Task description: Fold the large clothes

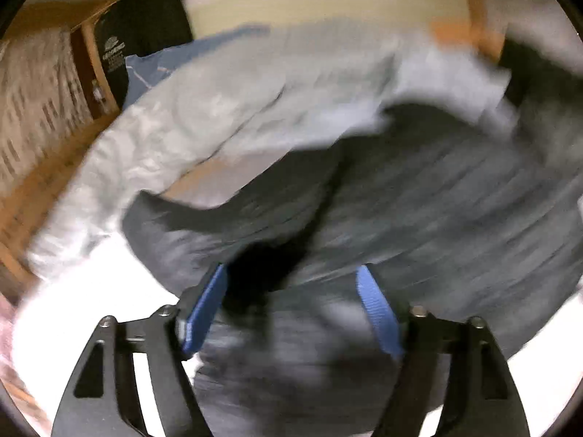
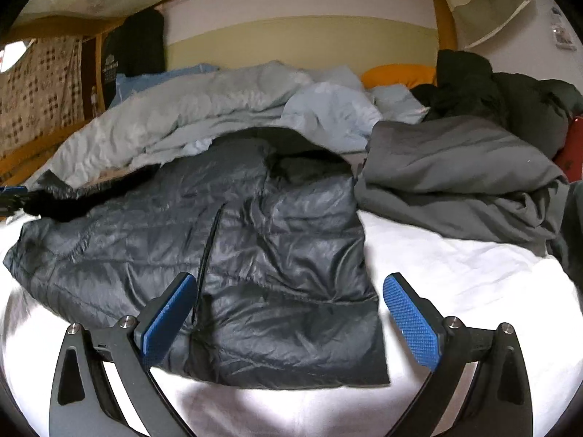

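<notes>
A dark quilted puffer jacket (image 2: 262,255) lies spread on the white sheet (image 2: 455,291), its zip running down the middle and a black fur trim (image 2: 73,205) at its left end. My right gripper (image 2: 289,286) hovers open over the jacket's near hem, with the blue pads (image 2: 411,324) wide apart and nothing pinched. The left wrist view is badly blurred. There my left gripper (image 1: 291,291) stands open above the jacket (image 1: 400,218), with the fur trim (image 1: 262,273) lying between and beyond the fingers (image 1: 204,313), apart from the pads.
A pale blue-grey duvet (image 2: 189,123) is heaped behind the jacket. A grey garment (image 2: 455,174) and dark clothes (image 2: 473,83) pile up at the right, with an orange pillow (image 2: 397,74) behind. A wooden bed frame (image 2: 32,153) borders the left side.
</notes>
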Demonstrator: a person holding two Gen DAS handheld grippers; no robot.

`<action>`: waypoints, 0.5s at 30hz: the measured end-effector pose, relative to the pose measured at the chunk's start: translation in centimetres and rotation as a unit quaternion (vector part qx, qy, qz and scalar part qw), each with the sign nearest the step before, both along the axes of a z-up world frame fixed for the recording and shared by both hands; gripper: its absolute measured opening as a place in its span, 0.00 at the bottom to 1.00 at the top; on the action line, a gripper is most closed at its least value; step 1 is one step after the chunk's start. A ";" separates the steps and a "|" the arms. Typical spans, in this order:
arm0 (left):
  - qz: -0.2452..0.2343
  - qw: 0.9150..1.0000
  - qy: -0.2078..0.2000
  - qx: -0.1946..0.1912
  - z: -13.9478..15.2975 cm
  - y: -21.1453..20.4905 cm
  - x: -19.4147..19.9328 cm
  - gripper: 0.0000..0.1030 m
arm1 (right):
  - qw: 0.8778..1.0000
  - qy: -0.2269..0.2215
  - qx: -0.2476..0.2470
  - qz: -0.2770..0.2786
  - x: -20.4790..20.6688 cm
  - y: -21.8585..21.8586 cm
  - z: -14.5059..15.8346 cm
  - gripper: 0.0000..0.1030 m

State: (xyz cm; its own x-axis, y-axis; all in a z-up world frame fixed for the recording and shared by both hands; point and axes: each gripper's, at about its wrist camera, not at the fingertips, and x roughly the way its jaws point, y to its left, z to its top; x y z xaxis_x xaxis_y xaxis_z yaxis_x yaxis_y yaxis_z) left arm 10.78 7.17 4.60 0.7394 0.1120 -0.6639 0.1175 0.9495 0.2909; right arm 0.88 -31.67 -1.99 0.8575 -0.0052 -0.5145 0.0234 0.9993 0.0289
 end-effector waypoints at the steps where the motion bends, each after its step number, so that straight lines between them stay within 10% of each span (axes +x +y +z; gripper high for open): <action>1: 0.001 1.000 0.012 0.023 -0.8 0.3 0.9 0.64 | 1.000 0.006 -0.002 0.000 0.2 0.0 -0.2 0.99; 4: 0.014 0.997 0.045 0.066 -2.8 1.8 3.6 0.63 | 1.000 0.012 -0.001 -0.002 0.5 0.0 -0.3 0.99; 8: 0.058 0.986 -0.055 0.143 -1.1 4.3 4.8 0.39 | 1.000 0.022 -0.004 -0.009 0.9 0.0 -0.6 0.99; 15: 0.161 0.974 -0.076 0.139 2.4 13.5 8.1 0.17 | 0.999 0.049 0.007 -0.011 2.1 -0.3 -1.1 0.99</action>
State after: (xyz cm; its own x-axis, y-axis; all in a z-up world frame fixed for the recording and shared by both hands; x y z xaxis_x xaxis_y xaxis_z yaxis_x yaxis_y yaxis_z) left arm 18.87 20.64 7.04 0.7235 0.5143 -0.4606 -0.2383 0.8122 0.5326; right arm 3.01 -31.98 -3.08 0.8024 -0.0147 -0.5967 0.0479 0.9981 0.0397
